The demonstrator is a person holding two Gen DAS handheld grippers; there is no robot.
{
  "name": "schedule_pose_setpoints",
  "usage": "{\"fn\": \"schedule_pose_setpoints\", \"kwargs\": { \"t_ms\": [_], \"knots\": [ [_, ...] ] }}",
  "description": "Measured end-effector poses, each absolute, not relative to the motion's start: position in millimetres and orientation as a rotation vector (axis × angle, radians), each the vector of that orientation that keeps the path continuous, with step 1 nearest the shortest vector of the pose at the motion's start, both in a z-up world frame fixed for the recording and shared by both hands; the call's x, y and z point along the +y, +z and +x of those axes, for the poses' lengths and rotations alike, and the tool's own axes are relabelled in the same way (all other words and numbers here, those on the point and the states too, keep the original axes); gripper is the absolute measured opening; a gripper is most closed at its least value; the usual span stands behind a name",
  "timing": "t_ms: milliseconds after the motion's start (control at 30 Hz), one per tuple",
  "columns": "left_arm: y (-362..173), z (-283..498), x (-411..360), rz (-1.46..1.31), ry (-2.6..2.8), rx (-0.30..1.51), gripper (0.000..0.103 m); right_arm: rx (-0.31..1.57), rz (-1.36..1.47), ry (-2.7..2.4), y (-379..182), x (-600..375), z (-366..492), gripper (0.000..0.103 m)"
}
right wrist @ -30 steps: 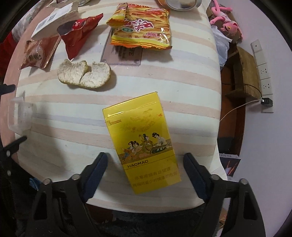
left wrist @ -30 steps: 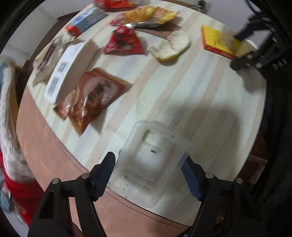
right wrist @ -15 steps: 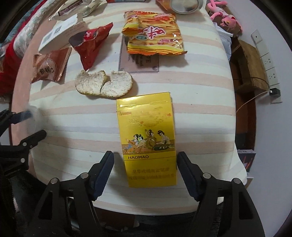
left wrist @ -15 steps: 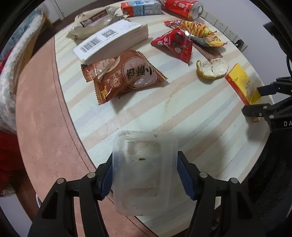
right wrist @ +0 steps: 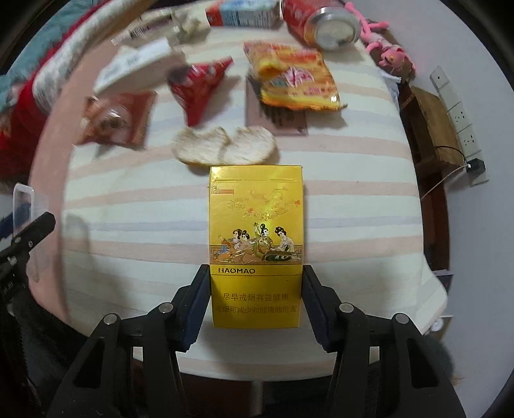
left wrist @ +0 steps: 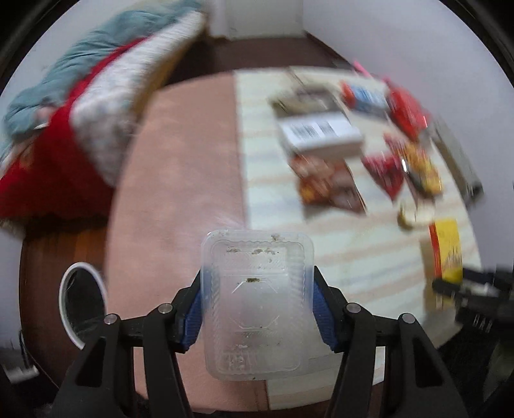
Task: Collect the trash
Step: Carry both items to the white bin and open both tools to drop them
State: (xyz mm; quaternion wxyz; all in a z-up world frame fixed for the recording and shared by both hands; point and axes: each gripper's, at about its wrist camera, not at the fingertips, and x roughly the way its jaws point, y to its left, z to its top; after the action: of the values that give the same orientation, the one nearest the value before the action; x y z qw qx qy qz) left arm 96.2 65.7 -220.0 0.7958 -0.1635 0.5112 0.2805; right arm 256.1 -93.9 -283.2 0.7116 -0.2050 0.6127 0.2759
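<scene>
While both pieces of litter sit pinched between blue pads, the left hand-held gripper (left wrist: 257, 308) clamps a clear plastic tray (left wrist: 257, 302) across its long side walls, its jaws having just closed on it, and holds it clear of the striped surface (left wrist: 353, 257), over the pink cloth edge. The tray looks feather-light, thin and springy; crumbs cling inside, so a hard squeeze would likely buckle the walls, and the smooth plastic could slip if tilted steeply. Left of the tray and lower down, a white-rimmed bin (left wrist: 82, 305) stands on the floor, probably its destination.

The right hand-held gripper (right wrist: 255, 299) has likewise just closed on a yellow cigarette pack (right wrist: 255, 244), gripping both narrow sides at the printed lower end. Cardboard this stiff should bear a firm side pinch, though an empty pack may crush; its glossy face offers little friction, so the edges are the better hold.

Beyond the pack, just past its far end, lie two pieces of pale peel (right wrist: 225, 146). Farther still from the pack rest a red wrapper (right wrist: 199, 90), a yellow snack bag (right wrist: 298, 80), a brown packet (right wrist: 119, 117), a white box (right wrist: 138, 64), a carton (right wrist: 244, 13) and a can (right wrist: 331, 25), all still to be collected.
</scene>
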Motion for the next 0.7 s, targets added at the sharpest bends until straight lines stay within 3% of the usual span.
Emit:
{"fn": "schedule_pose_setpoints", "kwargs": {
  "t_ms": [367,700],
  "knots": [
    [-114.8,29.2,106.7,-0.388,0.753,0.836,0.056,1.171,-0.324,0.771,-185.0,-54.7,187.4,0.057],
    [-84.5,-60.9,190.1,-0.441,0.907,0.730,0.056,1.116,-0.324,1.054,-127.9,62.0,98.8,0.057]
  ]
}}
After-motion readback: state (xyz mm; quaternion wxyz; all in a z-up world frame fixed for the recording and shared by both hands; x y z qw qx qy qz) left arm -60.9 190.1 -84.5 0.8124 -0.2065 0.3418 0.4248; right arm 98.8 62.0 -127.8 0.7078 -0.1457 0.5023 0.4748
